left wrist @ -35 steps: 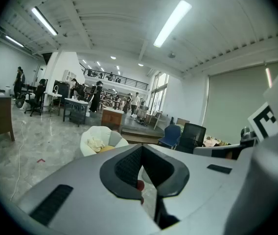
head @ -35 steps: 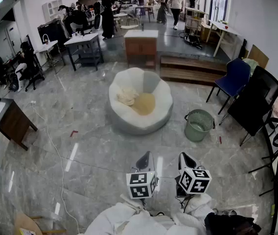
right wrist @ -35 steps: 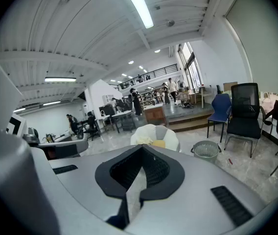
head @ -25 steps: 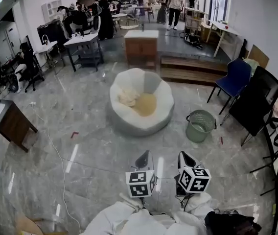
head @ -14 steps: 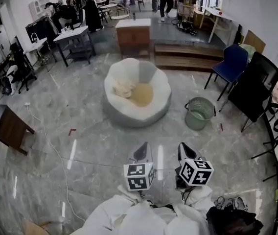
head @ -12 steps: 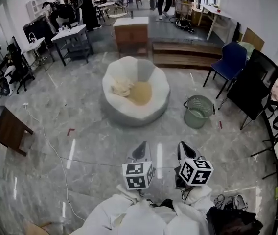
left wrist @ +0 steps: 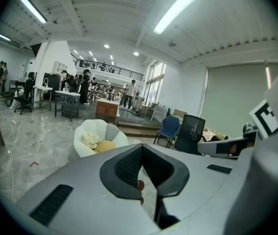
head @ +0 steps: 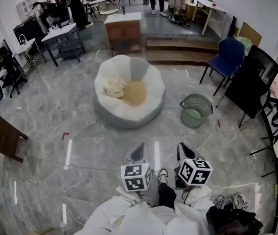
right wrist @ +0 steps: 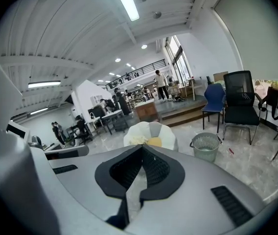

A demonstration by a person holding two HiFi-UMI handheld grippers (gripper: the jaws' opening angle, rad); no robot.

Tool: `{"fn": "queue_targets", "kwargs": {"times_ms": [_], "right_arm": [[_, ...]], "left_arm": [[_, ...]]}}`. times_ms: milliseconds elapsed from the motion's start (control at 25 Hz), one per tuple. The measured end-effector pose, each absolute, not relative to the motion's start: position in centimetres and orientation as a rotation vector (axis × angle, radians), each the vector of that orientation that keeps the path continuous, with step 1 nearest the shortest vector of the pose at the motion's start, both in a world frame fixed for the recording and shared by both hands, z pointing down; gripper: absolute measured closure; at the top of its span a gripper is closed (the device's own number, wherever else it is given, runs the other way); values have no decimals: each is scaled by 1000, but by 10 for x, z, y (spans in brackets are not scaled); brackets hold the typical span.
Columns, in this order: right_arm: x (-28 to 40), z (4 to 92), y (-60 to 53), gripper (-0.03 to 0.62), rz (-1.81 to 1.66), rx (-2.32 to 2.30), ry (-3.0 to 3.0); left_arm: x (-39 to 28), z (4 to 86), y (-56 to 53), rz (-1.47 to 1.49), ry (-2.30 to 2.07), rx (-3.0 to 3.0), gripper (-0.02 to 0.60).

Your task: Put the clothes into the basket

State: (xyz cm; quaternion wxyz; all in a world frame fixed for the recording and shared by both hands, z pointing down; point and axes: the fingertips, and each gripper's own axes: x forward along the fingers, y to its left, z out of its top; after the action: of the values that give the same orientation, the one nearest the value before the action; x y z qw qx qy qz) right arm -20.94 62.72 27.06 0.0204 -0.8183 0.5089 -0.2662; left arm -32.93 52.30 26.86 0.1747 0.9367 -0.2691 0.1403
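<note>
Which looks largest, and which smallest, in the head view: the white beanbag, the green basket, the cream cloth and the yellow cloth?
1. white beanbag
2. green basket
3. cream cloth and yellow cloth: these look about alike, so I do not rank them.

White puffy sleeves [head: 114,212] worn; dark trouser leg [head: 166,196], shoe [head: 162,175] seen below. On left tool [head: 138,153], right tool [head: 184,151]: grey shells, black ribbed pads [right wrist: 151,168], white cubes [head: 135,177] printed with black square markers.

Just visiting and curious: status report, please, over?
Left gripper and right gripper shut, empty. Clothes on beanbag, basket standing apart. Bare floor ahead, nothing blocking.
</note>
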Motion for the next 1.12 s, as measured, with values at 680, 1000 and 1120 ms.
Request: {"fn": "queue_targets", "kwargs": {"times_ms": [680,1000,1120], "right_arm": [[-28,276,492,571,-915,-2511,1680],[25,277,461,571,-930,-2483,1719],[30,283,449,571,-946,-2470,1718]], "left_arm": [[-150,271,386,404,-844,2586,583],[-103,273,355,426,-883,2577,583],[-98,278,343,443,-886,2581,583]]}}
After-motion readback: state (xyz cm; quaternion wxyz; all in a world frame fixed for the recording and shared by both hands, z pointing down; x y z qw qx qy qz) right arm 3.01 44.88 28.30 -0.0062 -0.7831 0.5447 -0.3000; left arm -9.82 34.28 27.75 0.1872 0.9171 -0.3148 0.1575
